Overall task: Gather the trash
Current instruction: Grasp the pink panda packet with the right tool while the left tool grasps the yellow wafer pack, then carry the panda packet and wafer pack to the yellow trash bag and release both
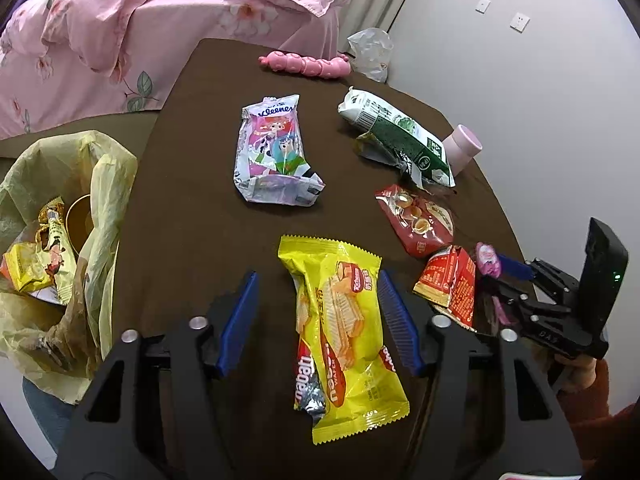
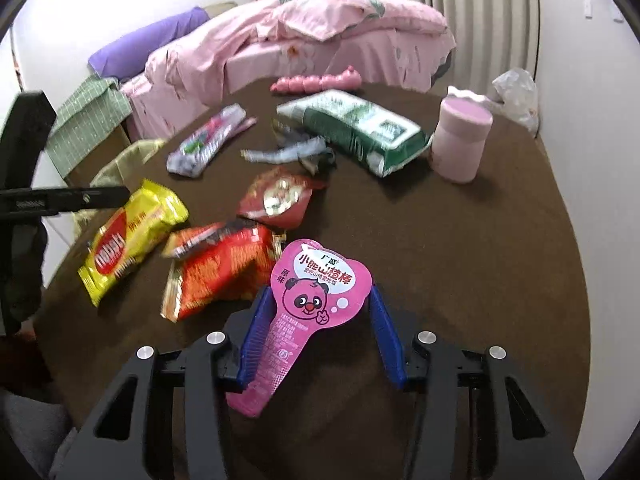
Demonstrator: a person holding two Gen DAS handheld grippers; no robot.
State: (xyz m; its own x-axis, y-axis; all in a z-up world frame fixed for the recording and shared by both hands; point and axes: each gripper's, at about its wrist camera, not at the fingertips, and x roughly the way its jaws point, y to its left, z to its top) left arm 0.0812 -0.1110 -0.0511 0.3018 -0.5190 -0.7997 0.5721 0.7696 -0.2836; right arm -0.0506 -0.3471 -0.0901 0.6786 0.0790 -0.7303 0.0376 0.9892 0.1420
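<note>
Wrappers lie on a round brown table (image 1: 192, 184). My left gripper (image 1: 318, 284) is open, its blue fingers either side of a yellow wafer wrapper (image 1: 344, 320), which also shows in the right wrist view (image 2: 132, 236). My right gripper (image 2: 318, 300) is open around a pink panda lollipop wrapper (image 2: 316, 292); the left wrist view shows that wrapper (image 1: 488, 260) at its fingertips. Near it lie an orange-red packet (image 2: 220, 268), a red snack bag (image 2: 280, 196), a green-white bag (image 2: 356, 128) and a Kleenex pack (image 1: 276, 148). A yellow trash bag (image 1: 48, 240) holding wrappers hangs at the table's left.
A pink cylinder cup (image 2: 462, 140) and a pink caterpillar toy (image 1: 306, 62) stand at the table's far side. A bed with pink bedding (image 1: 140, 20) is behind. A white wall (image 1: 540, 80) is close on the right, with a crumpled plastic bag (image 1: 370, 52) by it.
</note>
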